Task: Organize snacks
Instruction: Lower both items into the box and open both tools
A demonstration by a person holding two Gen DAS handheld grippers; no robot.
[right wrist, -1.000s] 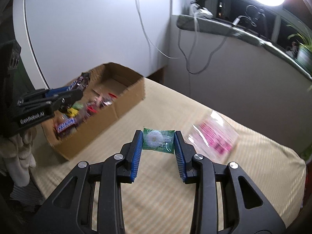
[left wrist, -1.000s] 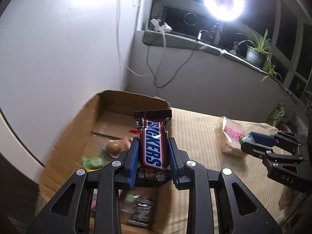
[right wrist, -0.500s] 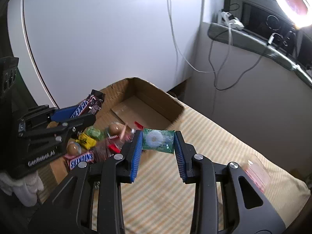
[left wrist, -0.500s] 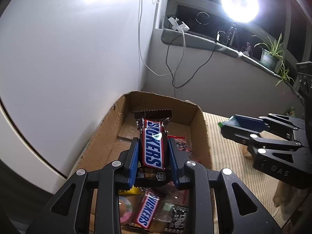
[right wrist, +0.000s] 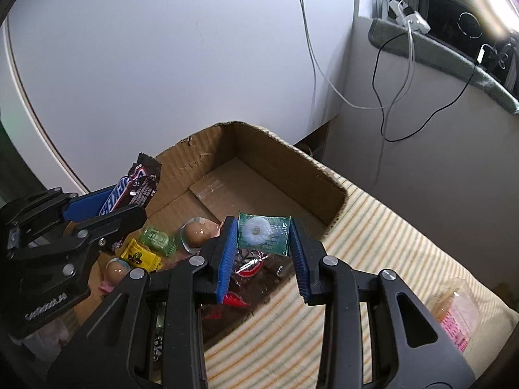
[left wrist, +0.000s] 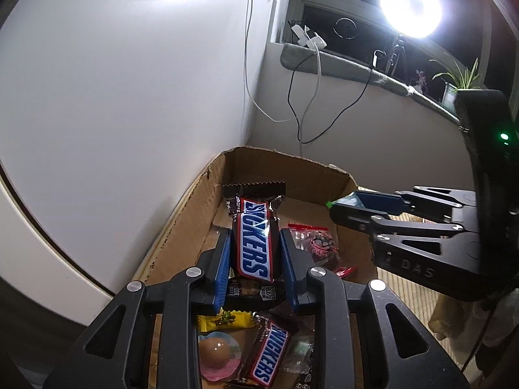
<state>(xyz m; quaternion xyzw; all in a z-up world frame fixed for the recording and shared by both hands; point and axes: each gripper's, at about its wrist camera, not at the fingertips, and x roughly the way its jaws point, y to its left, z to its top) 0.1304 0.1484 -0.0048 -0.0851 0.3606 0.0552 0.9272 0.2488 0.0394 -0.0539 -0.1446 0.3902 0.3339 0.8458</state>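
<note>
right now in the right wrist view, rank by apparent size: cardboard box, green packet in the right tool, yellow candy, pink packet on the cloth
1. Brown cardboard box
2. Green square packet with white ring, though nearness to the camera inflates it
3. Pink-printed clear packet, cut off at the edge, so unsure
4. Yellow wrapped candy

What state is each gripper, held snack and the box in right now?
Left gripper: shut on the Snickers, over the box.
Snickers: held upright, wrapper sealed.
Right gripper: shut on the green packet, over the box.
Green packet: clamped by its side edges, sealed.
Box: open-topped, near end holds loose snacks, far end bare.
</note>
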